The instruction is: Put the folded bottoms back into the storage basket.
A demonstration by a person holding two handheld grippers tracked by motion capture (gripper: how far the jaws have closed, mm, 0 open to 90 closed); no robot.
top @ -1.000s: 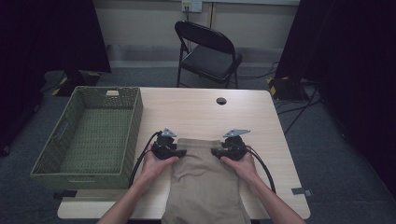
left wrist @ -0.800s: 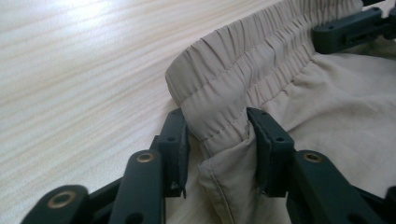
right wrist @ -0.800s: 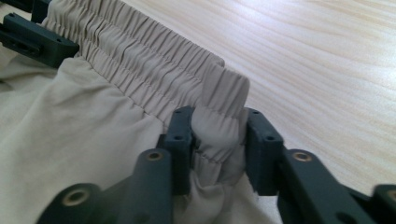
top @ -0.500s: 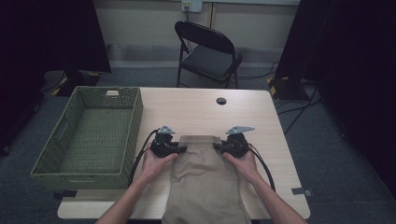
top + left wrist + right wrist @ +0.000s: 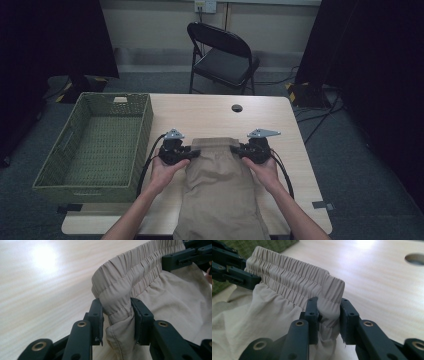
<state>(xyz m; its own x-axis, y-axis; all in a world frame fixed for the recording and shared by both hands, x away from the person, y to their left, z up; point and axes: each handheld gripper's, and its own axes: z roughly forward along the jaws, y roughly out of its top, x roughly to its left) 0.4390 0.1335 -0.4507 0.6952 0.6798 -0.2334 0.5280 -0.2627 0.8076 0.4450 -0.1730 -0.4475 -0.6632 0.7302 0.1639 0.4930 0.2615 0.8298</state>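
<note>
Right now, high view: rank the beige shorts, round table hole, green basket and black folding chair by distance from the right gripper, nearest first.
1. beige shorts: waistband corner clamped in the right gripper.
2. round table hole: just beyond the gripper, on the tabletop.
3. green basket: across the shorts, at the table's left end.
4. black folding chair: farthest, on the floor behind the table.

Dim room, dark edges — tabletop [image 5: 42, 257] glare
</note>
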